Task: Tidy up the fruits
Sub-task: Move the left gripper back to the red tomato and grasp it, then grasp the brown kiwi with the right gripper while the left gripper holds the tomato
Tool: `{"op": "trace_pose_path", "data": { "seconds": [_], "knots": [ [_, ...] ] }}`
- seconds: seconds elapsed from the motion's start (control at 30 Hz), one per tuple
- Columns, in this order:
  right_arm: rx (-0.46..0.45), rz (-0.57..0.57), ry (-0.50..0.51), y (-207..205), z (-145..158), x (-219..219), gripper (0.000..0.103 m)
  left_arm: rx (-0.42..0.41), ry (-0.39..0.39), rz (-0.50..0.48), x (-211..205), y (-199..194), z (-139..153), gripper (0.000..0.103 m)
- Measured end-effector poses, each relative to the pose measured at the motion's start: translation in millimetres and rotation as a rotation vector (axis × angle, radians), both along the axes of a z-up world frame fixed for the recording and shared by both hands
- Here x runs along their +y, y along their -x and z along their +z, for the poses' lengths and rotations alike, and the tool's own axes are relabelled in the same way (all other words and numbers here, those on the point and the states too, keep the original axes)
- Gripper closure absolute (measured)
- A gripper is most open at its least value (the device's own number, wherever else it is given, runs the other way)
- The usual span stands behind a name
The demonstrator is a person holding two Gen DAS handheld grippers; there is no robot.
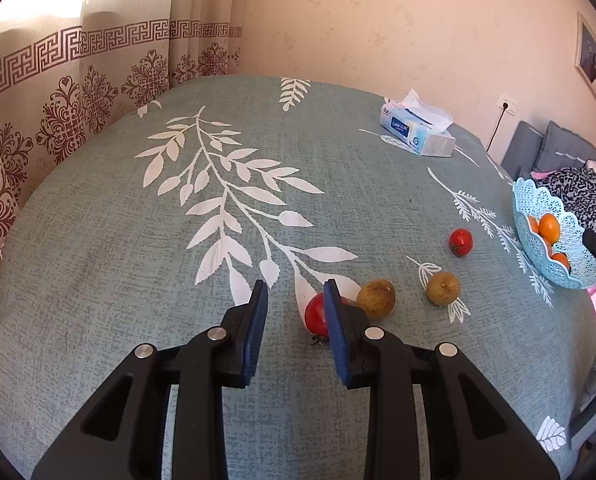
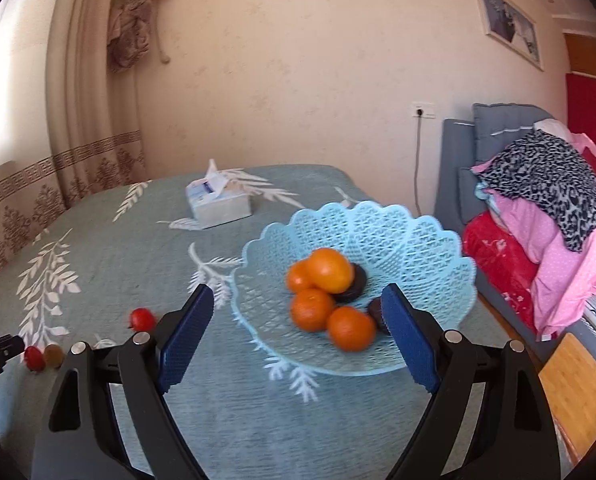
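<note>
In the left wrist view my left gripper [image 1: 295, 292] is open and empty, low over the tablecloth. A red tomato [image 1: 316, 315] lies just right of the gap, partly behind the right finger. A brown fruit [image 1: 376, 298] touches it, another brown fruit [image 1: 442, 288] and a second tomato [image 1: 460, 242] lie farther right. The blue lace basket [image 1: 538, 204] sits at the right edge. In the right wrist view my right gripper [image 2: 298, 304] is wide open before the basket [image 2: 418, 236], which holds several oranges [image 2: 330, 270] and two dark fruits [image 2: 356, 284].
A tissue box [image 1: 418, 132] stands at the table's far right, also in the right wrist view [image 2: 219, 204]. Curtains hang left of the table. A bed piled with clothes [image 2: 546, 208] lies right of the table. The table edge runs just behind the basket.
</note>
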State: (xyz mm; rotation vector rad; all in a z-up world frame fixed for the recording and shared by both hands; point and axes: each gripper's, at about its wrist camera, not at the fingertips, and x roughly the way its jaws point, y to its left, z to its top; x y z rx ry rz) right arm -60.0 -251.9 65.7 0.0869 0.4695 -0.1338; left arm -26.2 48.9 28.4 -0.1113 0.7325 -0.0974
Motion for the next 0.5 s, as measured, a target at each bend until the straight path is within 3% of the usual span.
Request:
{"op": "trace_pose_path", "data": {
  "seconds": [0.17, 0.23, 0.4, 0.5],
  "knots": [
    [0.141, 0.261, -0.043, -25, -11, 63, 0.017, 0.009, 0.031, -0.01, 4, -1, -1, 0.074],
    [0.197, 0.343, -0.043, -34, -18, 88, 0.023, 0.009, 0.046, -0.008, 6, -1, -2, 0.074],
    [0.313, 0.467, -0.035, -52, -36, 129, 0.052, 0.015, 0.063, -0.003, 8, -1, -2, 0.073],
    [0.349, 0.492, -0.031, -62, -44, 140, 0.059, 0.017, 0.068, -0.003, 9, -2, -2, 0.073]
  ]
}}
